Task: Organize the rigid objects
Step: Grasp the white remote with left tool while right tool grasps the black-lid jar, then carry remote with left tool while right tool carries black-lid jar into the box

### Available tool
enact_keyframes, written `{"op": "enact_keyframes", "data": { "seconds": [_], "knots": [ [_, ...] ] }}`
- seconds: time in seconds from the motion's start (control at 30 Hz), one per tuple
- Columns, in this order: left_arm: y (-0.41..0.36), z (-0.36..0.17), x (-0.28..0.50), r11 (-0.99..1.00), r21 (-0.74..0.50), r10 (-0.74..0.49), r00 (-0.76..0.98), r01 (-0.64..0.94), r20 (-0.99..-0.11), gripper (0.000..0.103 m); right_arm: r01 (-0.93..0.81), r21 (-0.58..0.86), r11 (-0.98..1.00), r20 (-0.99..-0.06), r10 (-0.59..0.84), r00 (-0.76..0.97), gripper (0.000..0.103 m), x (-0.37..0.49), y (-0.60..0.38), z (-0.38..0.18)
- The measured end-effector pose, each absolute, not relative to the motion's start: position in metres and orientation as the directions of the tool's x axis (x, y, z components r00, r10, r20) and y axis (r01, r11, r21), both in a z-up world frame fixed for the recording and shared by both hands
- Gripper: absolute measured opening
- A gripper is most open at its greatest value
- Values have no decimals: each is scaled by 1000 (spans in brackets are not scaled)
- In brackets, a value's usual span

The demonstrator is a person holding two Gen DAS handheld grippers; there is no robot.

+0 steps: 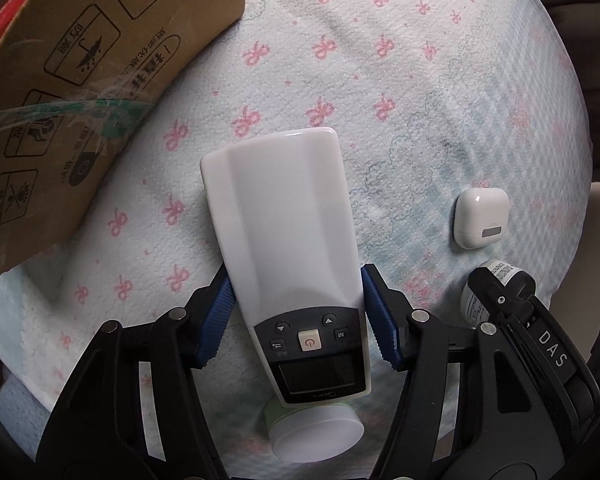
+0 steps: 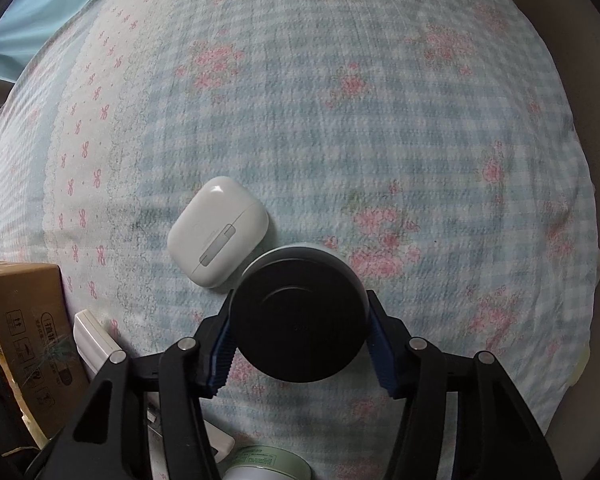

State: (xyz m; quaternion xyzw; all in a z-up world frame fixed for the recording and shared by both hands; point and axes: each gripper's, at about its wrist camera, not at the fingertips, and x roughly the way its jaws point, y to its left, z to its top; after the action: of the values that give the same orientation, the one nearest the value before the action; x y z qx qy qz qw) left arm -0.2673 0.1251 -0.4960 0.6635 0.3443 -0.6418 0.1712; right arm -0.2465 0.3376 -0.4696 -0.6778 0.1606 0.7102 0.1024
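The left gripper (image 1: 298, 320) clamps a white remote (image 1: 284, 232), with a cardboard box (image 1: 80, 80) ahead on its left. Only the right view shows the right gripper (image 2: 300, 336) squeezing a black-capped jar (image 2: 300, 312), an earbud case (image 2: 218, 230) just ahead-left of it on the bedsheet (image 2: 380, 100).

The white remote control (image 1: 288, 240) lies flat on the patterned cloth, its dark button panel and screen at the near end, blank end pointing away. A white-capped, pale green jar (image 1: 314, 434) sits just under that near end. The white earbud case (image 2: 218, 232) lies closed on the cloth — beside a black-capped jar (image 2: 300, 314), the two close together or touching.
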Motion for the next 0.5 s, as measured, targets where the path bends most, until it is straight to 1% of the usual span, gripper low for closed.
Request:
{"op": "enact_keyframes", "data": {
  "seconds": [0.17,0.3,0.47,0.5],
  "knots": [
    [126,-471,-265,-717,-262,253,-109,647,-961,58,-359,105,-927,-992,-74,-100,53,-231,337,-447],
    [125,-438,-263,-727,-318,276,-165,609,-947,58,-347,115,-931,-988,-70,-139,53,-217,335,-419],
    [78,-391,-264,-770,-363,286,-224,525,-932,58,-313,124,-942,-979,-65,-191,53,-220,323,-374],
    [65,-380,-253,-774,-369,287,-234,515,-929,58,-306,127,-944,-977,-66,-202,53,-218,322,-365]
  ]
}}
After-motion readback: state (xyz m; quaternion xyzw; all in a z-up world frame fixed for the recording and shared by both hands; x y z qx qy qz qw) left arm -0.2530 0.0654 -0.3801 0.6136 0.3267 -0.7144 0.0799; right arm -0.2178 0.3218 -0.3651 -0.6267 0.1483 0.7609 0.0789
